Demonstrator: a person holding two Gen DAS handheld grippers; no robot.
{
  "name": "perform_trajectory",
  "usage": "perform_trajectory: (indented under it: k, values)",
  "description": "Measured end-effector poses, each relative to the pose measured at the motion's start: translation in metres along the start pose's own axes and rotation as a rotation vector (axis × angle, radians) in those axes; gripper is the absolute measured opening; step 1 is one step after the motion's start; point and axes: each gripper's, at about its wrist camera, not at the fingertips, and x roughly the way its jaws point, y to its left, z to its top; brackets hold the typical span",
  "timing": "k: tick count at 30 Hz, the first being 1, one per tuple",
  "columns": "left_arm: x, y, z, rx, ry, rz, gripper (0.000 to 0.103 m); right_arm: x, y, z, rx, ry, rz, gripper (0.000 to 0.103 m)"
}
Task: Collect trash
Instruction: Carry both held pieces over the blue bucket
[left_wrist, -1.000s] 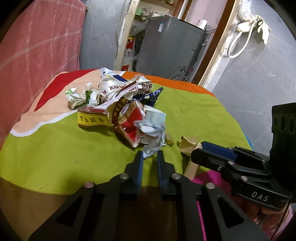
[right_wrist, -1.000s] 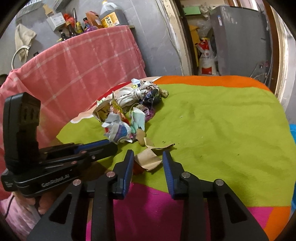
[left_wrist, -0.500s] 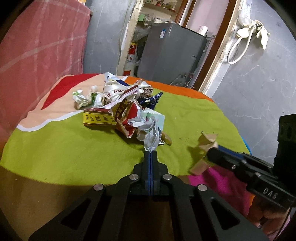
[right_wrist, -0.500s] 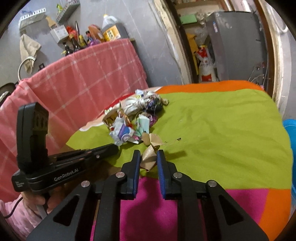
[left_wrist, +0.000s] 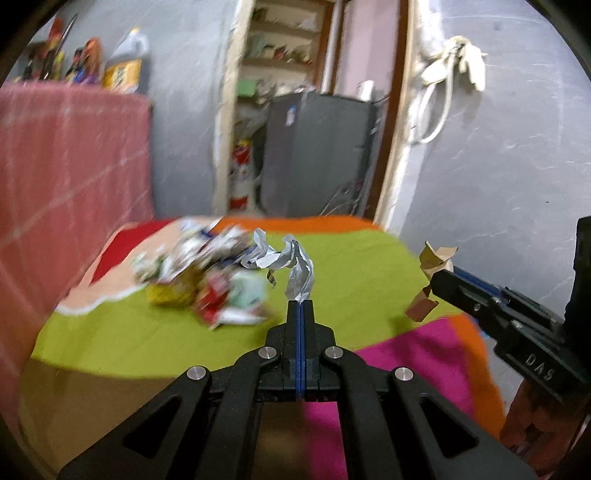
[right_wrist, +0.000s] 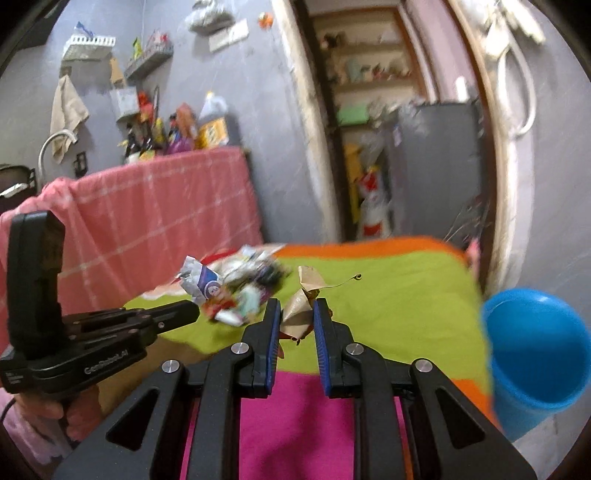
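Note:
A pile of crumpled wrappers lies on the green part of a bright blanket. My left gripper is shut on a silver-white crumpled wrapper, held up off the blanket just right of the pile. From the right wrist view the same left gripper and wrapper show at the left. My right gripper pinches a scrap of brown paper between its blue pads, above the blanket. At the right of the left wrist view, that right gripper holds the brown paper.
A blue bin stands off the blanket's right edge, close to my right gripper. A pink checked cloth hangs behind the pile at left. A grey appliance stands in the doorway behind. A person's hand grips the left handle.
Both grippers closed on their pieces, the left on the silver wrapper, the right on the brown paper, and lifted them off the blanket. Both views now tilt higher; the blue bin has come into sight.

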Motion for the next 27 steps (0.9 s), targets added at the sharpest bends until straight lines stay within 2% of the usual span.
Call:
perform_trajectory:
  k: [5,10,13,18,21,25,27]
  values:
    - [0.024,-0.057,0.025,0.063,-0.067,-0.107,0.000,-0.033,-0.038,0.015,0.007,-0.104,-0.125,0.016]
    - [0.067,-0.112,0.045,0.095,-0.057,-0.238,0.000,-0.060,-0.100,0.026,0.036,-0.146,-0.287,0.016]
    - [0.099,-0.147,0.053,0.105,-0.018,-0.292,0.000,-0.071,-0.138,0.026,0.050,-0.142,-0.377,0.016]
    - [0.162,-0.196,0.060,0.131,0.080,-0.344,0.000,-0.073,-0.197,0.015,0.100,-0.090,-0.460,0.017]
    - [0.198,-0.214,0.061,0.144,0.139,-0.352,0.000,-0.067,-0.223,0.005,0.139,-0.059,-0.482,0.018]
    - [0.229,-0.220,0.055,0.143,0.197,-0.353,0.000,-0.057,-0.247,-0.006,0.182,-0.023,-0.488,0.021]
    - [0.244,-0.221,0.053,0.135,0.250,-0.355,0.000,-0.051,-0.258,-0.012,0.205,-0.004,-0.484,0.022]
